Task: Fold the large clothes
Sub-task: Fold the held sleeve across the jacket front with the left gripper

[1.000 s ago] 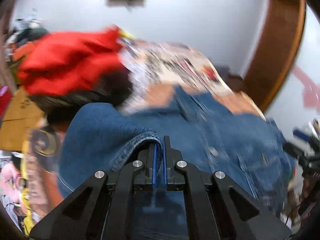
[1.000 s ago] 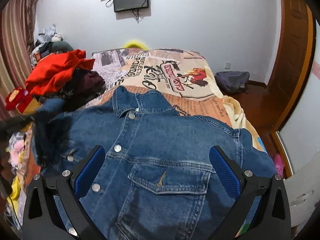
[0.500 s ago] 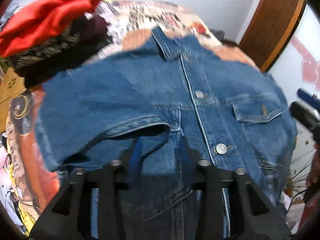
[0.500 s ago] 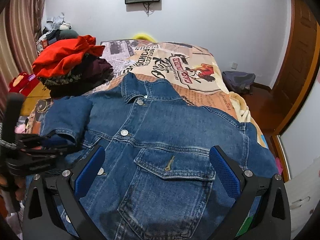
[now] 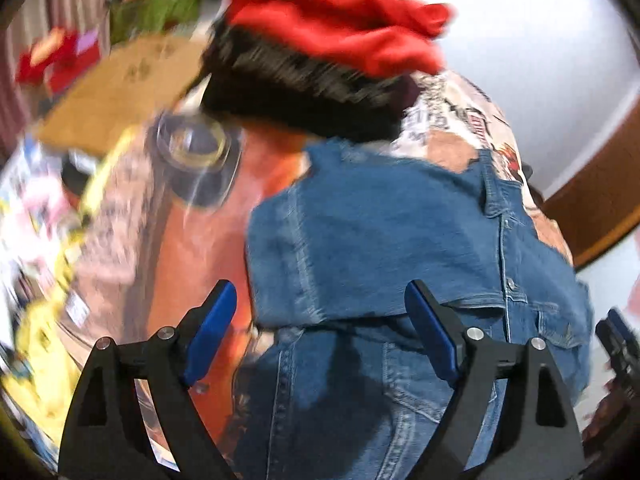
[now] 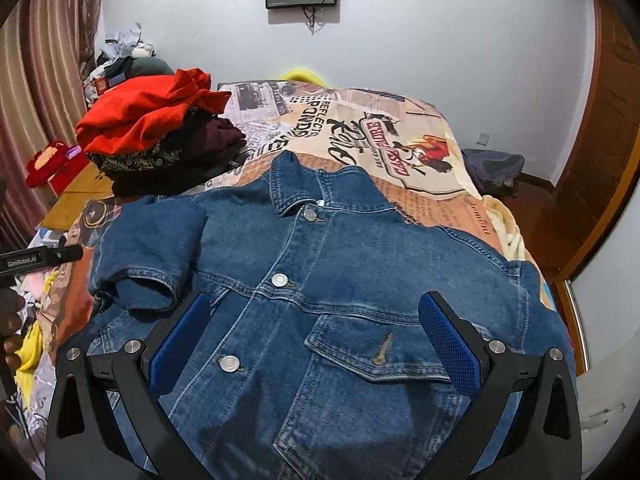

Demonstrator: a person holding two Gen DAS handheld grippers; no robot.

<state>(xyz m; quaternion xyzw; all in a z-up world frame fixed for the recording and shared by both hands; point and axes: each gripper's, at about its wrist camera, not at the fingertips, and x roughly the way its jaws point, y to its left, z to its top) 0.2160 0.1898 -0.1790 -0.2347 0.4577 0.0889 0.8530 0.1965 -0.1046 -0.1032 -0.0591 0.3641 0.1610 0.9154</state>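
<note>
A denim jacket [image 6: 320, 280] lies buttoned on the printed bedspread [image 6: 360, 128], one sleeve [image 6: 148, 256] folded inward; left gripper [image 5: 320, 332] and right gripper [image 6: 316, 340] hover above, fingers spread, empty.

My left view is smearing badly: the red garment [image 5: 332, 20] and the dark pile [image 5: 296, 96] under it are blurring into streaks, and the clutter [image 5: 36, 216] off the bed's edge is too smeared for me to name. The denim jacket [image 6: 344, 304] is running off the bottom of both pictures, so its hem is staying out of sight. My right gripper [image 5: 618, 344] is showing only as a sliver at the left view's edge.
</note>
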